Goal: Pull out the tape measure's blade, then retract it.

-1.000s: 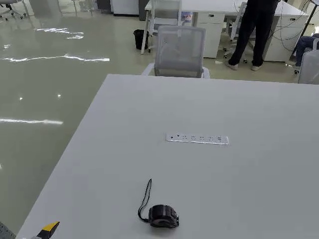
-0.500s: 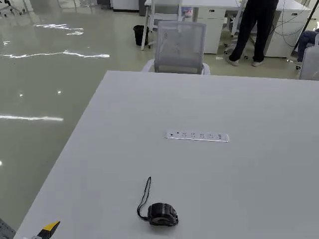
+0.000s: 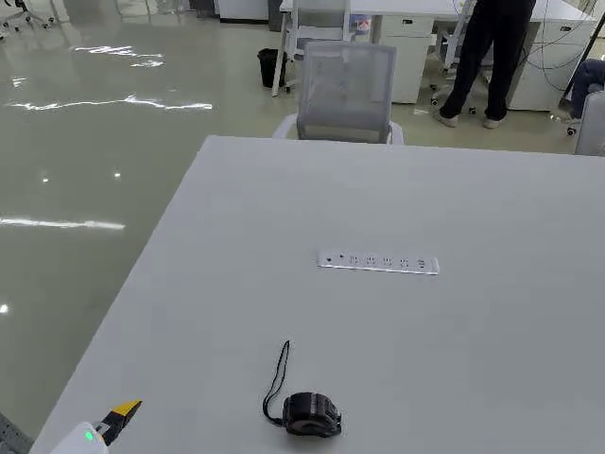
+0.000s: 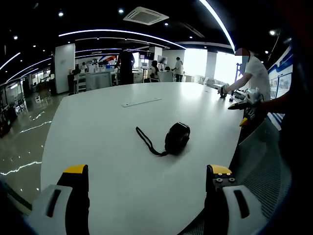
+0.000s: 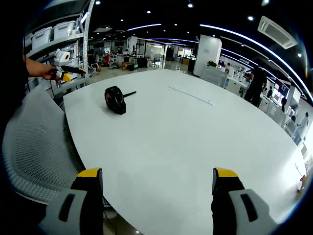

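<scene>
Tape measure (image 3: 312, 414) lies untouched (no blade out); my left gripper (image 4: 147, 169) and right gripper (image 5: 157, 172) gape empty, whole task ahead.

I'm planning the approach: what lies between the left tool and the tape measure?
Bare white tabletop, nothing else. The left gripper view shows that stretch running from the left tool, jaws open, to the tape measure.
</scene>
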Demonstrator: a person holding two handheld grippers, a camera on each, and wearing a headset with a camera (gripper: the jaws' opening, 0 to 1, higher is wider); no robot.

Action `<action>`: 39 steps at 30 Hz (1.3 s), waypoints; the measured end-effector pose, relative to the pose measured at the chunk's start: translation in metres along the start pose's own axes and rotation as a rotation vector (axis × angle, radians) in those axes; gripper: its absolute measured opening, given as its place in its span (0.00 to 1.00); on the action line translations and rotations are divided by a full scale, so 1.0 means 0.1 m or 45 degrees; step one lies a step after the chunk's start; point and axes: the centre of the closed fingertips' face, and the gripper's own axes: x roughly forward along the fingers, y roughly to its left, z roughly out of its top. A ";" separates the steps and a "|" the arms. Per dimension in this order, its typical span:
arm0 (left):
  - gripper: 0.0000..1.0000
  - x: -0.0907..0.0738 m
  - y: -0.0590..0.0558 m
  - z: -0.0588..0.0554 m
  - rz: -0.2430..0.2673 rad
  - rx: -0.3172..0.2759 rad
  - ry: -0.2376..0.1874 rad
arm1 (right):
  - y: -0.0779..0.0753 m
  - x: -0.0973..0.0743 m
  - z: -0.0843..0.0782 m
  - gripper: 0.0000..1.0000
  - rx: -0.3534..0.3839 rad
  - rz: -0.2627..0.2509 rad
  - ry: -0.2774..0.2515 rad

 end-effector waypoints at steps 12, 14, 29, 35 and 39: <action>0.97 0.26 -0.15 0.16 -0.104 0.088 0.033 | 0.02 0.19 0.17 0.94 -0.057 0.056 -0.005; 0.97 0.29 -0.16 0.18 -0.114 0.100 0.042 | 0.02 0.21 0.18 0.94 -0.064 0.066 -0.001; 0.99 0.57 -0.30 0.41 -0.227 0.235 0.089 | 0.10 0.41 0.37 0.93 -0.118 0.141 -0.025; 0.99 0.70 -0.39 0.51 -0.282 0.327 0.112 | 0.15 0.51 0.48 0.92 -0.151 0.178 -0.034; 0.98 0.78 -0.46 0.54 -0.327 0.373 0.138 | 0.19 0.58 0.53 0.92 -0.202 0.214 -0.024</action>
